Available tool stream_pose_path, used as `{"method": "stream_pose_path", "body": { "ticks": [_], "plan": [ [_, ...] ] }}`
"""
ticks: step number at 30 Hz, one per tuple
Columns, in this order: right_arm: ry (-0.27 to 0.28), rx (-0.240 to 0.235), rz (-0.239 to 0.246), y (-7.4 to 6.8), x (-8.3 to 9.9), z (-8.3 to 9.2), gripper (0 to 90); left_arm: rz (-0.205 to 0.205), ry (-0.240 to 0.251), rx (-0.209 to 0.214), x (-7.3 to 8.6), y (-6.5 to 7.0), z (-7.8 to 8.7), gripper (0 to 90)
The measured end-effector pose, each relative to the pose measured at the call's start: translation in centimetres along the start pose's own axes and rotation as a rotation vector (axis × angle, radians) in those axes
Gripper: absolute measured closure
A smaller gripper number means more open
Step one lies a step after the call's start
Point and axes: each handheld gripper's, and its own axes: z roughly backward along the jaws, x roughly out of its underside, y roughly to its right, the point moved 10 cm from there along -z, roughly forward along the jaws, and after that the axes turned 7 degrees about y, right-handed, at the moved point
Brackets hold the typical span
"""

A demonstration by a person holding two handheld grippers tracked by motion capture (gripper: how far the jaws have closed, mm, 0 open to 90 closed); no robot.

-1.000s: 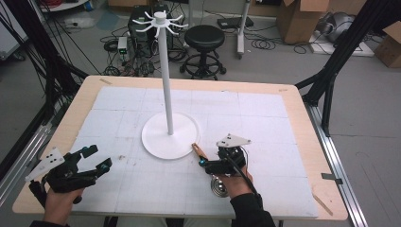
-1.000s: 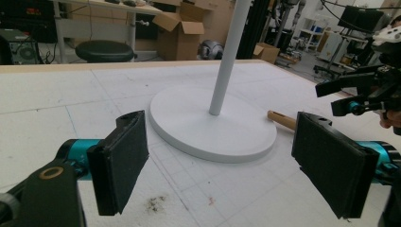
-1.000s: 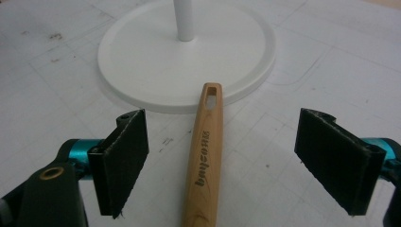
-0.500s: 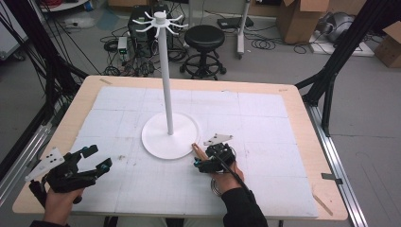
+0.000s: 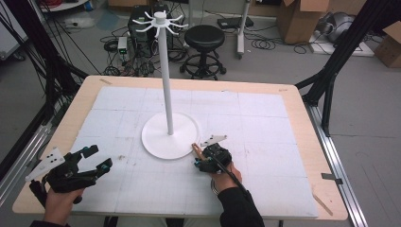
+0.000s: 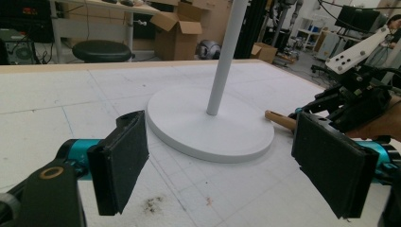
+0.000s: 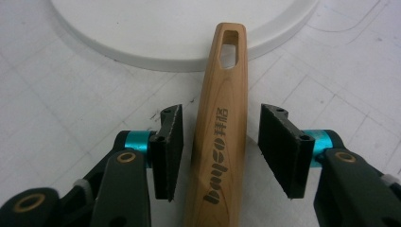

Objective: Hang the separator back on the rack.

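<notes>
White worktop (image 5: pixel 265 123) holds a tall white stand (image 5: pixel 169 94), and beside its round base lies a wooden handle (image 7: pixel 222 127) between the half-open jaws of the right gripper (image 7: pixel 222 146), which have just been closing but are not touching it, ready to lift it, while the left gripper (image 6: pixel 222 170) waits wide open and empty

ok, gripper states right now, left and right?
Left gripper: open, nothing between its fingers.
Right gripper: open, has just been closing around the wooden handle; its fingers don't press it yet.
</notes>
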Motion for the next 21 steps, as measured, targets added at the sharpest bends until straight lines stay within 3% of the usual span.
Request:
{"method": "stream_pose_path", "body": {
  "ticks": [3, 15, 21],
  "plan": [
    [-0.003, 0.009, -0.022, -0.01, -0.01, 0.07, 62.3, 0.001, 0.001, 0.001, -0.01, 0.01, 0.00, 19.7],
    [-0.010, 0.009, -0.040, -0.03, -0.03, 0.14, 66.8, 0.002, 0.001, 0.004, 0.00, 0.05, -0.04, 19.7],
    [-0.005, -0.021, -0.016, -0.49, -0.13, 0.45, 67.0, 0.002, 0.001, 0.003, -0.01, 0.04, -0.01, 19.7]
  ]
}}
